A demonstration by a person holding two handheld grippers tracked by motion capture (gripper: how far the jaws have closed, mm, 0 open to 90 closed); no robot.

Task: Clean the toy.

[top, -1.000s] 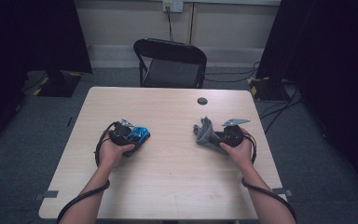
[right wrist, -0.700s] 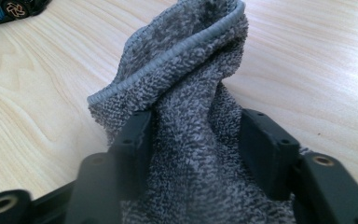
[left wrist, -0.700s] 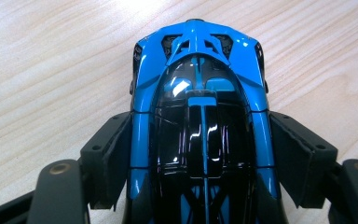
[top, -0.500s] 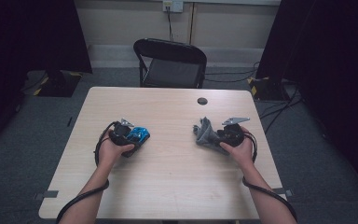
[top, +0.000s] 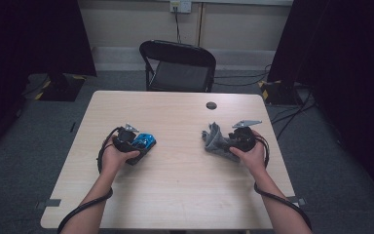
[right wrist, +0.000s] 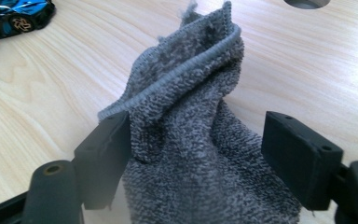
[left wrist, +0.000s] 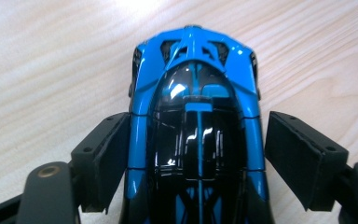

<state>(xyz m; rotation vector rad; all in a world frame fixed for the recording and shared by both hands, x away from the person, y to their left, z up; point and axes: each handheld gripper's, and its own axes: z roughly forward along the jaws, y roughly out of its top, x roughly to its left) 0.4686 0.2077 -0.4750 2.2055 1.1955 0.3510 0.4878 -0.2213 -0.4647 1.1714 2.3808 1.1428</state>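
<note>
A blue and black toy car (top: 146,141) stands on the wooden table (top: 180,190) at the left. My left gripper (top: 141,144) is open with the car (left wrist: 196,93) between its jaws; the left jaw rests against the car's side and the right jaw stands a sliver off it. At the right lies a crumpled grey cloth (top: 213,139). My right gripper (top: 225,143) is open around the cloth (right wrist: 191,154), which touches the left jaw and leaves a gap to the right jaw. The right gripper view also catches the car (right wrist: 14,16) at top left.
A round cable hole (top: 211,105) sits in the table near its far edge. A black folding chair (top: 177,66) stands behind the table. Black curtains hang on both sides, and cables trail from each gripper along the forearms.
</note>
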